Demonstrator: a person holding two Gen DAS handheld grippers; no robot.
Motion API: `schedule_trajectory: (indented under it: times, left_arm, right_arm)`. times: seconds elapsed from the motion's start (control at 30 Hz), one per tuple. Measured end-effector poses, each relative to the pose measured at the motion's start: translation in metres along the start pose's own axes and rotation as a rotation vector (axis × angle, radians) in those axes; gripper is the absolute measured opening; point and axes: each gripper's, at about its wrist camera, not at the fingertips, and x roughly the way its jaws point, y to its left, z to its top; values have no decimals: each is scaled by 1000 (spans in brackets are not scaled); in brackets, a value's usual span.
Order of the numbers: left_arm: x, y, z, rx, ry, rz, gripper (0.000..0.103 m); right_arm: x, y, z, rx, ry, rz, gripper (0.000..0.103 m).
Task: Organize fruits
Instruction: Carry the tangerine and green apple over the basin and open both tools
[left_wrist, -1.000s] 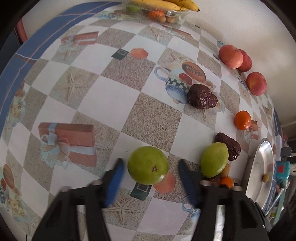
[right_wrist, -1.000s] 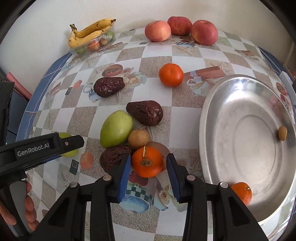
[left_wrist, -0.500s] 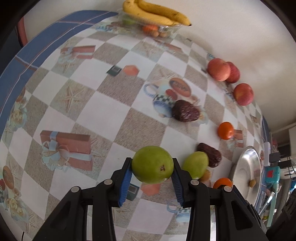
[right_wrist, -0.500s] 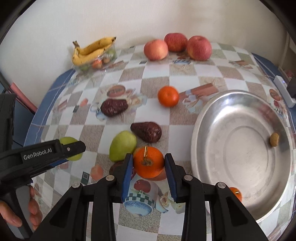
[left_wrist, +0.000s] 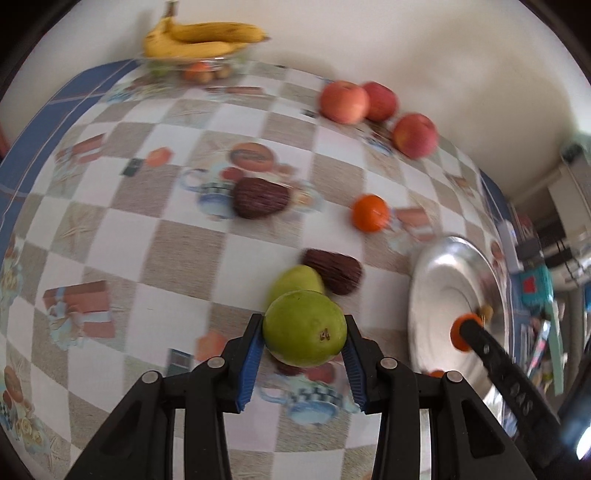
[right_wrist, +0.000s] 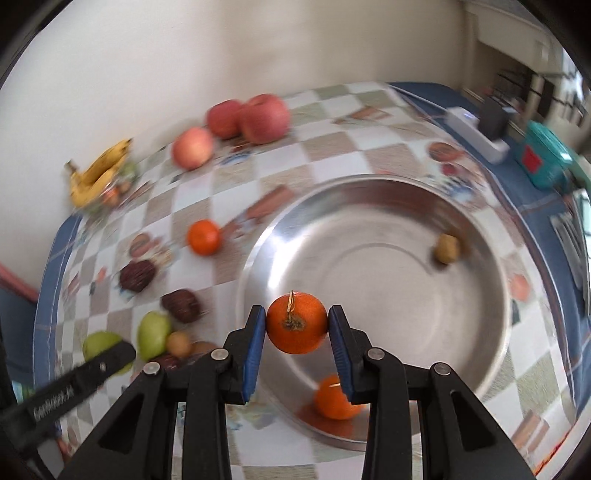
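My left gripper (left_wrist: 303, 339) is shut on a green pear (left_wrist: 305, 326), held above the checked tablecloth. A second green pear (left_wrist: 295, 280) lies on the cloth just behind it. My right gripper (right_wrist: 297, 326) is shut on an orange mandarin (right_wrist: 296, 322) with a short stem, hanging over the near left part of the steel bowl (right_wrist: 480, 373). Inside the bowl sit another mandarin (right_wrist: 334, 398) and a small brown fruit (right_wrist: 446, 249). In the left wrist view the bowl (left_wrist: 436, 273) is at the right, with the right gripper's arm reaching over it.
Three red apples (left_wrist: 373, 110) line the back wall, and bananas (left_wrist: 201, 37) top a clear box at the back left. A loose mandarin (left_wrist: 370, 213) and two dark wrinkled fruits (left_wrist: 260, 197) lie mid-table. A teal box (right_wrist: 545, 155) and a white power strip (right_wrist: 476, 134) sit beyond the bowl.
Both grippers closed on their fruits and lifted them. The right one swung right with the mandarin over the bowl; the left one turned right with the pear.
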Motion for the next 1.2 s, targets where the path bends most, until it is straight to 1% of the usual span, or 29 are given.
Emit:
schedule_trajectory:
  times: [0.13, 0.33, 0.43, 0.67, 0.8, 0.9, 0.97, 1.13, 1.2]
  left_arm:
    - [5, -28, -8, 91, 3, -19, 43]
    - [14, -70, -14, 224, -30, -34, 43]
    - [23, -87, -13, 262, -38, -44, 43]
    - [48, -113, -6, 319, -48, -35, 43]
    - [54, -124, -2, 358, -83, -8, 44]
    - [60, -127, 1, 355, -82, -18, 43]
    - [62, -129, 2, 360, -89, -10, 43]
    - [64, -132, 2, 368, -90, -2, 46]
    - [64, -132, 2, 362, -78, -13, 52]
  right_arm:
    - [-4, -14, 5, 54, -12, -10, 37]
    - [7, -17, 13, 53, -14, -7, 37]
    - [12, -19, 16, 55, -20, -9, 37]
    - [29, -31, 29, 75, -12, -26, 37]
    - [37, -37, 36, 82, -10, -29, 37]
    - [42, -40, 40, 87, -8, -35, 37]
    - [45, -41, 42, 87, -3, -38, 37]
    - [49, -42, 43, 94, 5, -36, 38]
    - [48, -43, 43, 94, 10, -37, 38]
